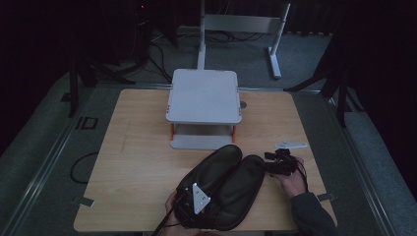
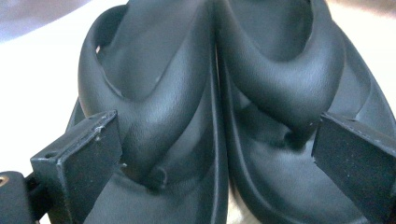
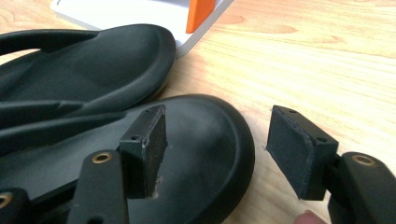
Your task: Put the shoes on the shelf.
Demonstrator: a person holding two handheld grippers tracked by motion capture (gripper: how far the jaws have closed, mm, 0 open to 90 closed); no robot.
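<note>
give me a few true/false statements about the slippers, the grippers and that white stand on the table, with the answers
1. Two black slippers lie side by side on the wooden table. True.
2. The slippers sit on top of the white stand. False: the stand's top is bare; the slippers lie on the table in front of it.
3. The right gripper is open, one jaw above the toe end of a slipper, the other out over the table. True.
4. The left gripper is clamped shut on a single strap. False: its jaws stand wide apart, with the straps of both slippers between them.
5. The stand has orange parts between its two levels. True.
</note>
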